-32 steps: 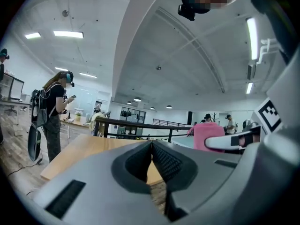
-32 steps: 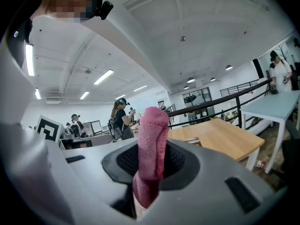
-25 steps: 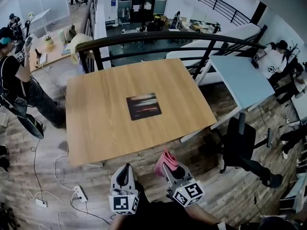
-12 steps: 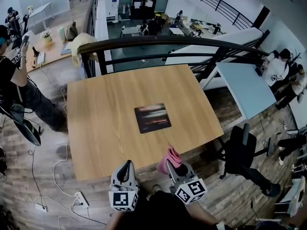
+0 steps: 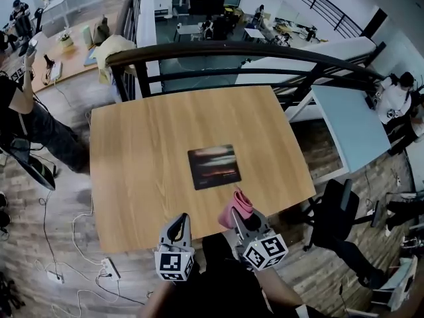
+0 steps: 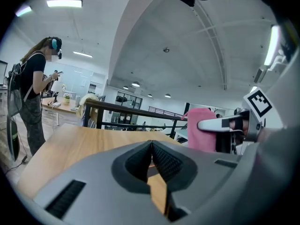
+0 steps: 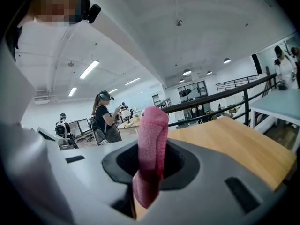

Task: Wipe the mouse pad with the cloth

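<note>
A dark mouse pad [image 5: 213, 167] lies flat near the middle of the wooden table [image 5: 132, 171]. My right gripper [image 5: 240, 212] is over the table's near edge, just short of the pad, shut on a rolled pink cloth [image 5: 236, 207]. The cloth [image 7: 151, 149] stands up between the right jaws in the right gripper view. My left gripper [image 5: 177, 225] hovers at the near edge to the pad's left, shut and empty. From the left gripper view the pink cloth [image 6: 202, 131] shows at the right, and the left jaws meet tip to tip.
A black railing [image 5: 218, 50] runs behind the table's far edge. A light blue table [image 5: 351, 121] stands to the right, with a black office chair [image 5: 334, 211] near the wooden table's right corner. A person [image 5: 20, 105] stands to the left. Cables and a power strip [image 5: 106, 267] lie on the floor.
Both grippers have come forward from over the floor to the table's near edge. The pink cloth now sits close to the pad's near side. The jaws have stayed as they were.
</note>
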Demonstrator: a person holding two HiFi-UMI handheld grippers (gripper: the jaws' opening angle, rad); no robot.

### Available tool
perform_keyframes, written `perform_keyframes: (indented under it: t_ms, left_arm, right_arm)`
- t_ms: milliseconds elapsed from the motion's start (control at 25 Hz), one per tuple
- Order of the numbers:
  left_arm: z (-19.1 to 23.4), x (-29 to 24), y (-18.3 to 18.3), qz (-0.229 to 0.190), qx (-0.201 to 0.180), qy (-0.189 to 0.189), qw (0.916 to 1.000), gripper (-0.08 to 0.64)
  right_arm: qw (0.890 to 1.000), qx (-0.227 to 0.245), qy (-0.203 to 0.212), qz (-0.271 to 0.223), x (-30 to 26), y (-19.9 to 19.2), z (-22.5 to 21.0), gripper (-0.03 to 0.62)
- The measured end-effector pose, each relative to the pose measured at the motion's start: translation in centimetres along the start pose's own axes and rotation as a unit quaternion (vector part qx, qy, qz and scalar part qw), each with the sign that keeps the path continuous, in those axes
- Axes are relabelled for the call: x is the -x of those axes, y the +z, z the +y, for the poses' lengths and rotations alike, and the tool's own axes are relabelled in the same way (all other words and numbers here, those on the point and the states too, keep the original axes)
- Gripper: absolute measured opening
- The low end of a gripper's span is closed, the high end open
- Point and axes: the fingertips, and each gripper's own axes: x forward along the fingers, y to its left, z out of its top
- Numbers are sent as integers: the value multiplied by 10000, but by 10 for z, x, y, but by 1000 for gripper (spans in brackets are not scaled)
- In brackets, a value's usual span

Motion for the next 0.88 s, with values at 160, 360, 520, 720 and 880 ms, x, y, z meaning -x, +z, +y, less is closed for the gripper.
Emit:
perform_keyframes:
  t_ms: [160,360,520,720,880]
  left_arm:
    - [6,-40,-12,272,58,194,9994,23]
    - [9,-87,-26,457,134,479,9977,23]
    - [16,-124,-52,675,276,715,9948,23]
    - [30,-165,-89,1025,545,895,9892,23]
    - [47,-189,-123,1296,845,1089,9819,23]
  right_arm:
    - [9994,-74,291,170,-44,5,-25,92]
    - [9971,53,654,379,-92,15,-54,92]
    - [9942,57,881,613,-133,9,-74,92]
    - [9875,-35,1150,1072,-188,-18,-86,92]
    - [9772,-262,1402,1570,-232,-55,-92,92]
